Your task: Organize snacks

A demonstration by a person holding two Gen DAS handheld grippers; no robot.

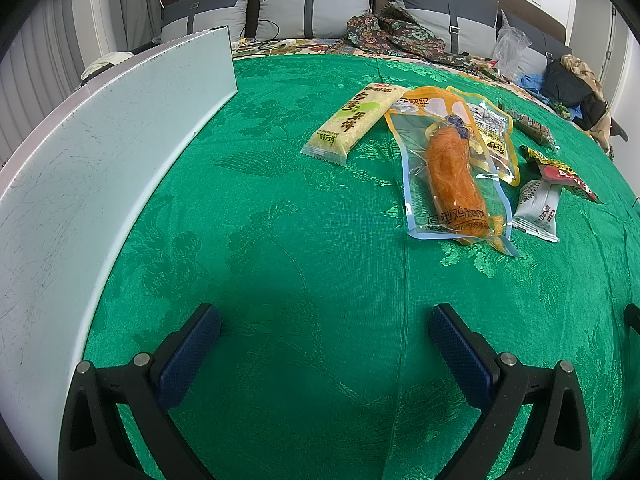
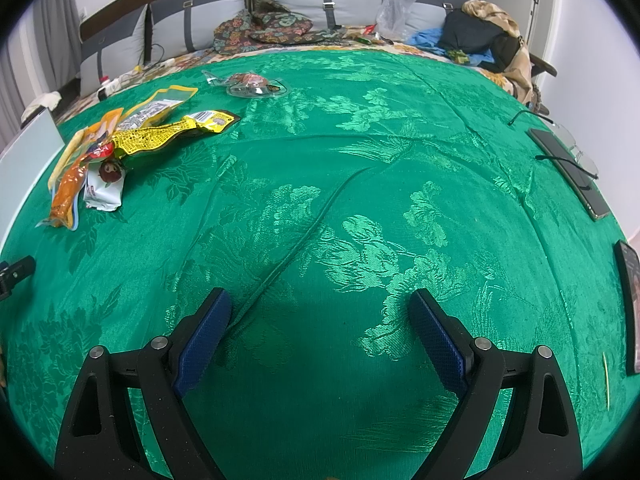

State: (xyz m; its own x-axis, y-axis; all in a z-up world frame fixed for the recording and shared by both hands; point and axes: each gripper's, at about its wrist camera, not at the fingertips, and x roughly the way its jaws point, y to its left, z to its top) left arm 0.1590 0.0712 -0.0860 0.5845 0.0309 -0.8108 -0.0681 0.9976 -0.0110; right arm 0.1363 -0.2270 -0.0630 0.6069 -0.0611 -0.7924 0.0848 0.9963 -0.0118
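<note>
Green cloth (image 1: pixel 280 240) with a shiny flower pattern is spread over the whole surface, and every snack is laid on it. Nearest in the left wrist view, the left gripper (image 1: pixel 324 332) is held just over the cloth with its blue fingers (image 1: pixel 192 352) spread wide and nothing between them. A white board (image 1: pixel 100 152) is stood up along the left side. Farther on, a long clear pack with an orange sausage (image 1: pixel 452 172) is seen, laid partly over a yellow-edged pack (image 1: pixel 496 132). Just left of these, a pale rice cracker pack (image 1: pixel 352 120) is laid by itself. To the right, a small white pack (image 1: pixel 538 210) is set beside a red and black pack (image 1: pixel 560 172).

In the right wrist view, the right gripper (image 2: pixel 320 320) is also held over bare cloth with its fingers (image 2: pixel 204 336) wide apart and empty. The snack pile (image 2: pixel 112 148) is seen far off to the left, well apart from this gripper. One clear pack (image 2: pixel 250 82) is laid alone farther back. Dark flat things (image 2: pixel 572 172) are laid at the right edge. At the very back, grey cushions (image 2: pixel 332 0) and a heap of clothes (image 2: pixel 480 36) are seen.
</note>
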